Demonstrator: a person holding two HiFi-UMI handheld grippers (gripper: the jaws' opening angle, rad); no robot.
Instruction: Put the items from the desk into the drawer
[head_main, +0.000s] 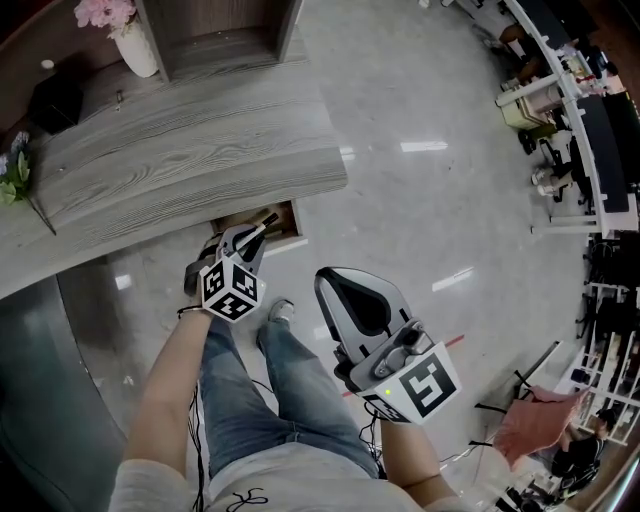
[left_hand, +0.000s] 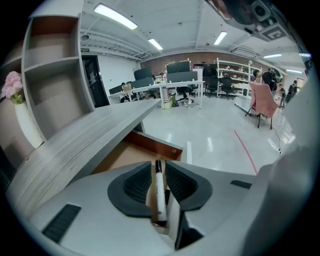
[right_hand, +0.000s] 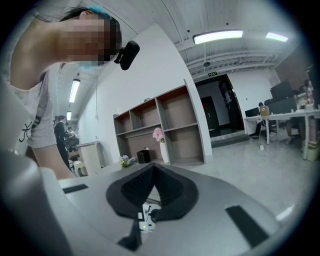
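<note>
With the left gripper (head_main: 252, 238) clamped on the marker (left_hand: 159, 195) just before the open drawer (left_hand: 150, 145) under the desk (head_main: 180, 160), advance over the cavity, lower, then release; hold the right gripper (right_hand: 153, 170), jaws together and empty, clear.

The grey wood-grain desk (head_main: 180, 160) is lying at the upper left, with the white vase of pink flowers (head_main: 138, 48) standing at its back, left of the brown shelf unit (head_main: 215, 35). The open wooden drawer (head_main: 285, 218) is sticking out under the desk's front edge. The left gripper (head_main: 260, 226), clasping the white black-capped marker pen (left_hand: 159, 192), is hanging just above the drawer. The right gripper (head_main: 335, 282) is hovering to its right, over the glossy grey floor (head_main: 430, 200).
</note>
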